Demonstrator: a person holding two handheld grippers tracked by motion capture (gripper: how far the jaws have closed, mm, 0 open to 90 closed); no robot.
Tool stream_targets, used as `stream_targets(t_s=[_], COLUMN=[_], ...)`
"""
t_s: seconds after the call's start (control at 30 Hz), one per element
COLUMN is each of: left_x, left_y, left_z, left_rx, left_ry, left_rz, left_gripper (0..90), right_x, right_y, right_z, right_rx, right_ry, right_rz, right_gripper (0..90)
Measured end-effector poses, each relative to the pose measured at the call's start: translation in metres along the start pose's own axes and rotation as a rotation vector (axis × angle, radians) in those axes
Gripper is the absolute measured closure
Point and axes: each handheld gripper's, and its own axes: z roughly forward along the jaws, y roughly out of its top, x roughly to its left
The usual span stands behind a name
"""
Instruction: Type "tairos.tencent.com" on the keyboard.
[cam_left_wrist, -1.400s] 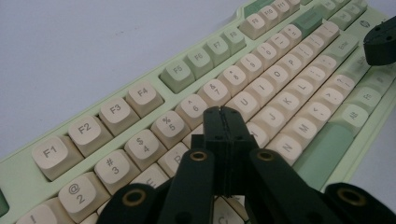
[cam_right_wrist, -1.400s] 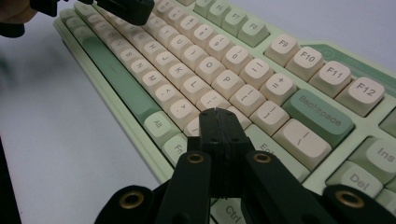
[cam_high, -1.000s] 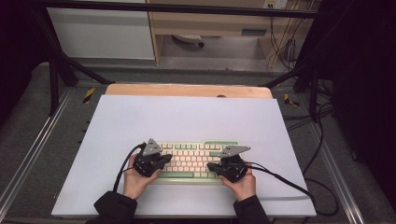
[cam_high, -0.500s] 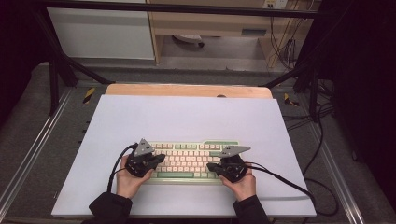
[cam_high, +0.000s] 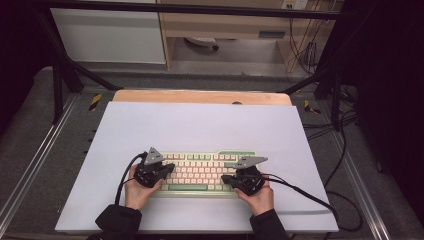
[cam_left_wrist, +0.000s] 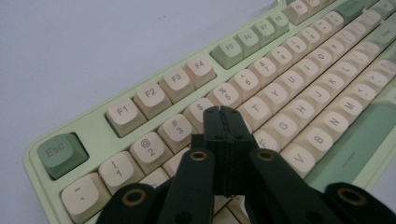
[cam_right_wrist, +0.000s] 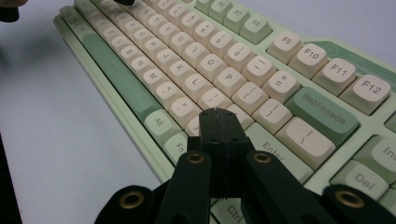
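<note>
Your left gripper (cam_high: 167, 169) and right gripper (cam_high: 227, 178) have fingers fully closed, holding nothing. The keyboard (cam_high: 202, 172) lies just beyond and beneath them on the near surface (cam_high: 200, 125), long axis left-right, each hand over its own end.

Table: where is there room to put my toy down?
The white mat is bare between the keyboard and the wooden edge, and at both sides. It is crowded at the keyboard, where the left gripper and right gripper sit.
</note>
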Motion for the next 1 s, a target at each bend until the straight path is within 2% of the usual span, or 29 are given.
stream_targets(t_s=[1.0], left_x=[0.0002], left_y=[-0.0043], left_z=[0.0042], left_rx=[0.002], left_ry=[0.004], left_rz=[0.0], left_gripper=[90.0], right_x=[0.0004], right_y=[0.0001], right_z=[-0.0006], right_rx=[-0.003], right_ry=[-0.001], right_rz=[0.0], right_gripper=[90.0])
